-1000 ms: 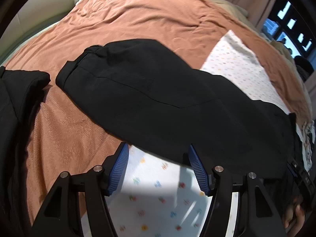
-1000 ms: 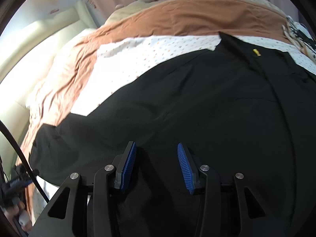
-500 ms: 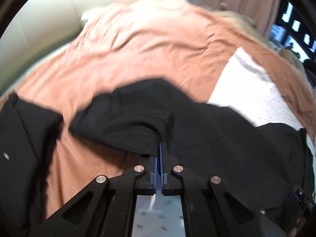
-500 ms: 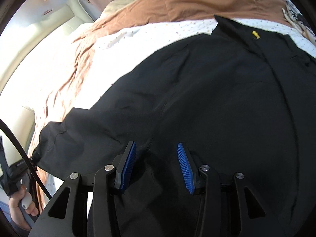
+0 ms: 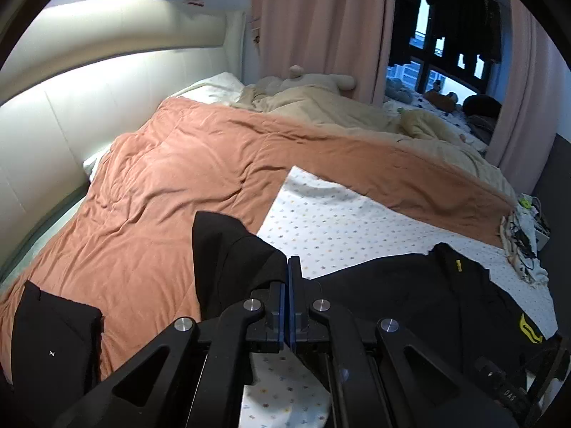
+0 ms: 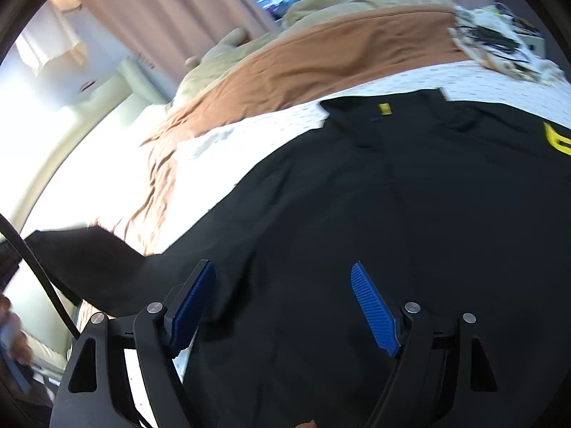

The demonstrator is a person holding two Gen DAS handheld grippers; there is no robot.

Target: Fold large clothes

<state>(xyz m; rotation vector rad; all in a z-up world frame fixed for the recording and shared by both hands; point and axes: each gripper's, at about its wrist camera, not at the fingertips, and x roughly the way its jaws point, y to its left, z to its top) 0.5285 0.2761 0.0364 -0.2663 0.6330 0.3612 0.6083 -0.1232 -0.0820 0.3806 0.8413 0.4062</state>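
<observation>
The left gripper (image 5: pixel 287 278) is pinched tight on the sleeve (image 5: pixel 228 249) of the black jacket (image 5: pixel 410 296). The sleeve is lifted off the bed and hangs down in a fold on the left side of the fingers. The rest of the jacket lies flat on the spotted white sheet (image 5: pixel 339 221), off to the right, with a small yellow tag (image 5: pixel 458 265) at its collar and a yellow mark (image 5: pixel 530 333) near the edge.

The right gripper (image 6: pixel 285 303) has its blue pads (image 6: pixel 373 308) far apart and they are opening wider. The pads press on nothing. Under them is the wide black body of the jacket (image 6: pixel 392 196), and it fills most of that view.

Around the jacket is an orange-brown blanket (image 5: pixel 171 185) that covers most of the bed. A tan blanket (image 5: pixel 321 107) is bunched up behind it. Another folded black garment (image 5: pixel 53 339) sits on the orange-brown blanket at the left, well apart from the jacket. A crumpled white cloth with cables (image 5: pixel 524 242) lies at the right edge of the bed. Behind the bed are a padded white headboard (image 5: pixel 89 82), pink curtains (image 5: pixel 321 18) and a dark window (image 5: pixel 446 35). In the right gripper's view a hand (image 6: pixel 14 331) shows at the left edge, blurred.
</observation>
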